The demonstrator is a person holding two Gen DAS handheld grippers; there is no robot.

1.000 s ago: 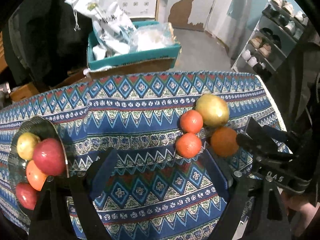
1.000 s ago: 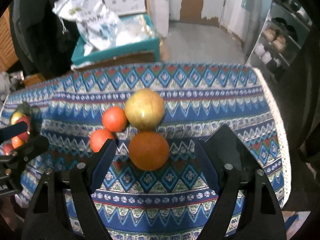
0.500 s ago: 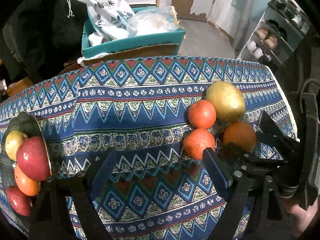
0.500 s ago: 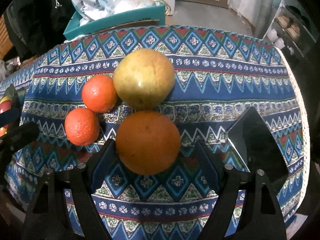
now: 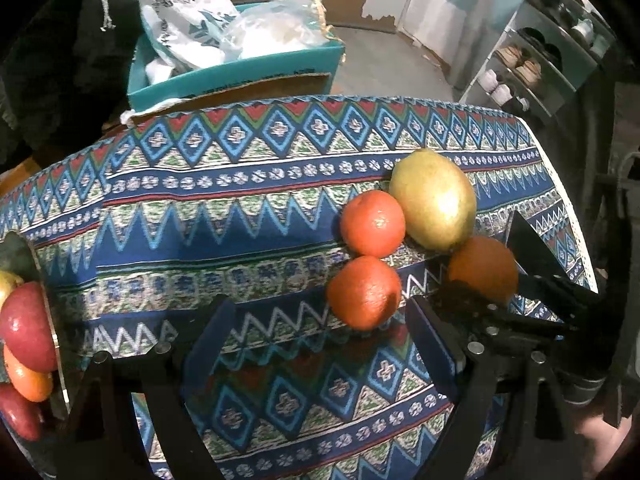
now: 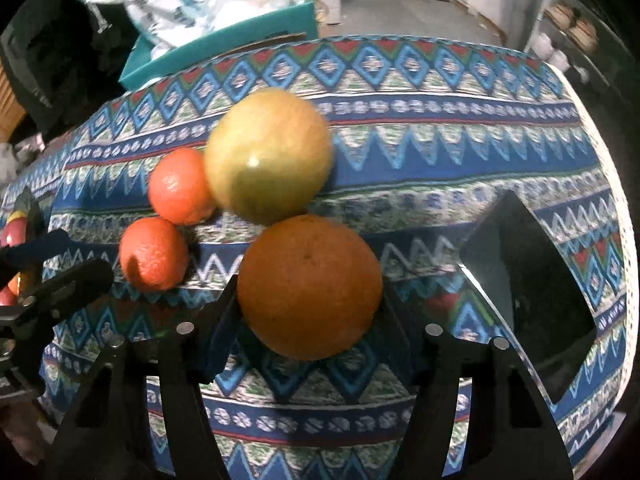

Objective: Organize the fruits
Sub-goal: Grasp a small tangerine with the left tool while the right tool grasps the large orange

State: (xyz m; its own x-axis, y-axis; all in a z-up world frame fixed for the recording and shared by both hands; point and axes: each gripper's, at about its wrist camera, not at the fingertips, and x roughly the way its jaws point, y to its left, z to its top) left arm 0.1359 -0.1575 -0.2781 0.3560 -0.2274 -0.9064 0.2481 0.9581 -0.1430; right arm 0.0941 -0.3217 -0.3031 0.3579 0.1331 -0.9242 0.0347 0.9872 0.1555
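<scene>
The large orange is seated between the spread fingers of the right gripper on the patterned cloth, touching the yellow-green fruit; whether it is clamped cannot be told. It is judged firm, round, fairly heavy and apt to roll, so its widest girth should be squeezed. The left gripper is held open, empty.

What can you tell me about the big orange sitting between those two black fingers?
The big orange is round, dull orange, with finely dimpled peel and a tiny dark speck on top. It rests on the patterned tablecloth, between the open fingers of the right gripper. Its far side touches or nearly touches the yellow-green fruit.
</scene>
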